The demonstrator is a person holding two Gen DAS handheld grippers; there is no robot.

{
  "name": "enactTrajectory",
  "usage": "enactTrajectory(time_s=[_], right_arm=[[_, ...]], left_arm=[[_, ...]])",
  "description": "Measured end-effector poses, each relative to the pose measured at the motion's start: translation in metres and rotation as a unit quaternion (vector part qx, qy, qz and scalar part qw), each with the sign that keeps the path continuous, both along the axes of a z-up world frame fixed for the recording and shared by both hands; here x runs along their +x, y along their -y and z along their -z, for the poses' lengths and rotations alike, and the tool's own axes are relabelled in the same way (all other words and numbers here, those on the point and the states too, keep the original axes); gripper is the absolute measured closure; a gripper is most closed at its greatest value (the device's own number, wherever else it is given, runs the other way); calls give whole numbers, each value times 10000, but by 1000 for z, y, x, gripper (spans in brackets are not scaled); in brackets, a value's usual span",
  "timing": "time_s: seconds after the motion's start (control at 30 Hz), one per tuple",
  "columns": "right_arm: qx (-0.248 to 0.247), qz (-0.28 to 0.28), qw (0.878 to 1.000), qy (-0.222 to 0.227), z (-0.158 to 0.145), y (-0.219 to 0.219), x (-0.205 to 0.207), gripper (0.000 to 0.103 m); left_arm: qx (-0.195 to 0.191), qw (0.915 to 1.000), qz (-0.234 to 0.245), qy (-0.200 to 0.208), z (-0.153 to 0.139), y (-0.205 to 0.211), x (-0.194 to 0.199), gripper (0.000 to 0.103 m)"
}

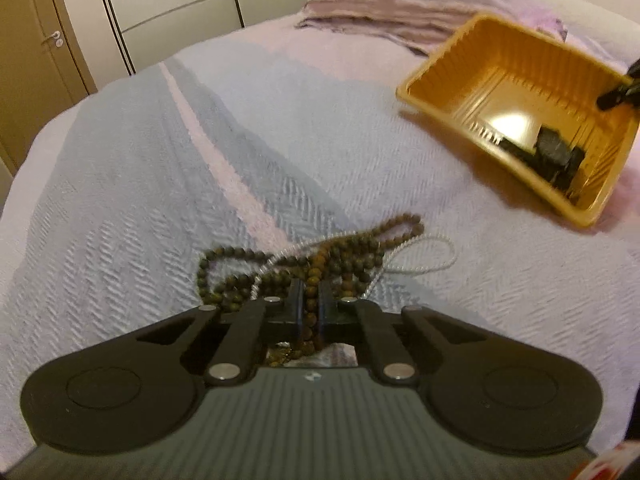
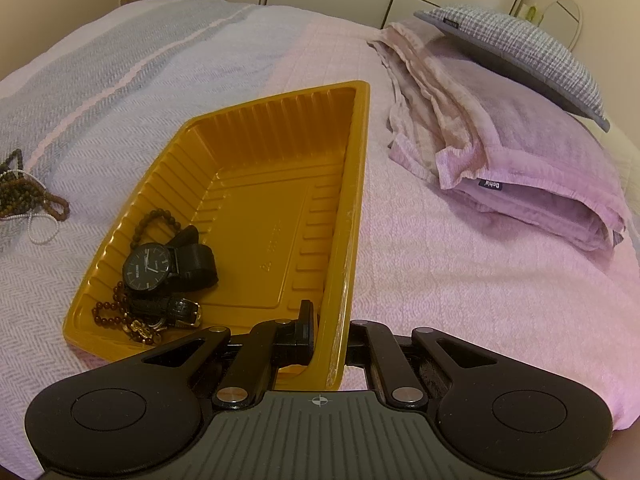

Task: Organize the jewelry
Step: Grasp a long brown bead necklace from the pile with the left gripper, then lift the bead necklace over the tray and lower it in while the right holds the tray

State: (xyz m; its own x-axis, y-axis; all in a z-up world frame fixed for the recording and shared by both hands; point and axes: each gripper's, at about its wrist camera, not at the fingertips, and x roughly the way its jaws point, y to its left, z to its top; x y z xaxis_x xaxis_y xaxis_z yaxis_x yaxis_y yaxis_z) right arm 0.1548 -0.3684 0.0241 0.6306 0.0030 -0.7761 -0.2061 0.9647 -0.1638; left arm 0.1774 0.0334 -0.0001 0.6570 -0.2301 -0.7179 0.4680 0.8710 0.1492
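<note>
A tangle of brown bead necklaces (image 1: 352, 252) and a thin white bead string (image 1: 424, 246) lies on the bedspread. My left gripper (image 1: 311, 286) is shut on a brown bead strand that runs between its pads. The same pile shows at the left edge of the right wrist view as the brown bead necklaces (image 2: 24, 192). My right gripper (image 2: 326, 312) is shut on the near wall of the orange plastic tray (image 2: 280, 128), and its right finger is hidden behind that wall. A black watch (image 2: 148, 268), a strapped watch (image 2: 180, 308) and a dark bead bracelet (image 2: 108, 316) lie in the tray.
The tray (image 1: 500, 80) sits to the right of the necklace pile, tilted. A folded pink blanket (image 2: 500, 168) and a grey pillow (image 2: 520, 52) lie beyond it. Wardrobe doors (image 1: 168, 0) and a room door (image 1: 36, 48) stand past the bed's far edge.
</note>
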Motion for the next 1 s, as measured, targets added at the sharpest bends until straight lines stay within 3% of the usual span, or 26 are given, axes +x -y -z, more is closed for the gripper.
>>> enactTrajectory(time_s=[0.6, 1.0], right_arm=[[-143, -50, 9999, 38, -3, -3, -2, 97], [-210, -72, 9997, 61, -4, -5, -1, 97]], left_arm=[[-328, 9939, 366, 983, -144, -18, -21, 97], [-415, 9850, 769, 1491, -208, 7, -27, 97]])
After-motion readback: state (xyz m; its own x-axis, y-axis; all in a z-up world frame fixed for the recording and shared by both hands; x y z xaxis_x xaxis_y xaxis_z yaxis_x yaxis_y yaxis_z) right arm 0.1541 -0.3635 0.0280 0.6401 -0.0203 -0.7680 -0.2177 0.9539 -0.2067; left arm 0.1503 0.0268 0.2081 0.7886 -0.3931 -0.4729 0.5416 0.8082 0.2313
